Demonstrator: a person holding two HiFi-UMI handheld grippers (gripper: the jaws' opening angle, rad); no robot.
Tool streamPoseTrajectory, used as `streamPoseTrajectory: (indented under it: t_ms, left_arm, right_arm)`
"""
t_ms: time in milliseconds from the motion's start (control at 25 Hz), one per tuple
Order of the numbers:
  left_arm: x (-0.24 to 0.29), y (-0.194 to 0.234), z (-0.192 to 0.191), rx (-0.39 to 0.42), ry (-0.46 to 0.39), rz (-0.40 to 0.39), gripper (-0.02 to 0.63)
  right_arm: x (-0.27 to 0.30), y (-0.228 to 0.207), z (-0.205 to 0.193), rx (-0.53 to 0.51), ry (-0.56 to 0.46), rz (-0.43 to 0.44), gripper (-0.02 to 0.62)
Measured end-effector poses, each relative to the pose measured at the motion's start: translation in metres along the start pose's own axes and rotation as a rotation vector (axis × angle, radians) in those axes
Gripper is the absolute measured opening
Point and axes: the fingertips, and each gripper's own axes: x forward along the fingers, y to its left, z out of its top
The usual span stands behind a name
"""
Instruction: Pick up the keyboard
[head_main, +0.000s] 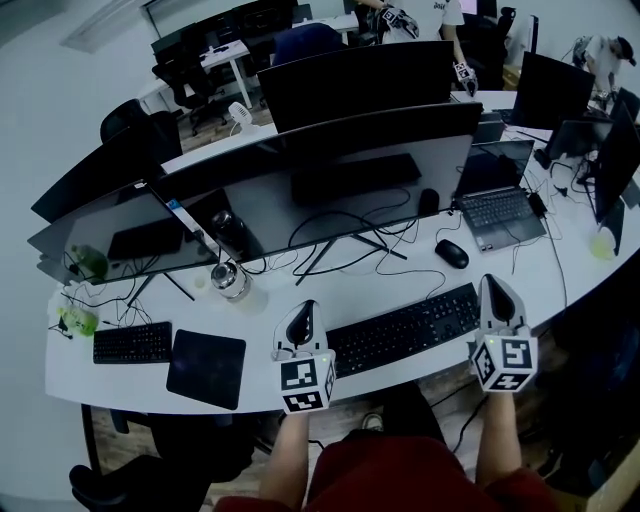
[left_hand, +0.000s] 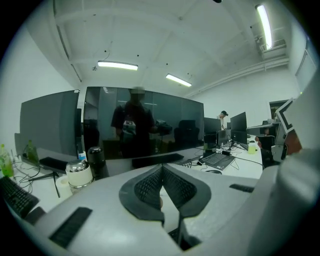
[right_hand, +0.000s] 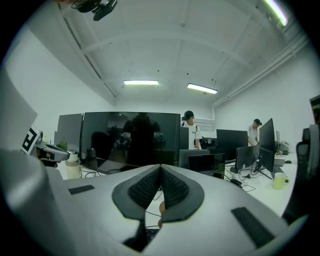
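Observation:
In the head view a long black keyboard (head_main: 405, 328) lies near the front edge of the white desk (head_main: 560, 275), in front of a wide dark monitor (head_main: 330, 190). My left gripper (head_main: 300, 312) hovers just off the keyboard's left end with its jaws pressed together and nothing between them. My right gripper (head_main: 497, 285) is just off the keyboard's right end, also shut and empty. In the left gripper view the left gripper (left_hand: 162, 167) shows its pads meeting. The right gripper (right_hand: 160, 169) shows the same in its own view. Both point roughly level toward the monitor.
A smaller keyboard (head_main: 132, 343) and a black mouse pad (head_main: 206, 368) lie at the left. A jar (head_main: 230, 280) stands behind my left gripper. A mouse (head_main: 452, 253), loose cables and an open laptop (head_main: 500, 210) sit behind the keyboard at the right. More monitors line the back.

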Motion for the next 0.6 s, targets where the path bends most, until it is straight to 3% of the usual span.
streamPoseTrajectory:
  t_ms: [320, 600]
  left_arm:
    - [0.013, -0.002, -0.048, -0.035, 0.108, 0.028, 0.006]
    - [0.029, 0.001, -0.099, -0.057, 0.255, 0.049, 0.012]
  right_arm:
    - [0.021, -0.010, -0.057, 0.003, 0.123, 0.030, 0.002]
    - [0.041, -0.023, -0.118, -0.008, 0.274, 0.060, 0.029]
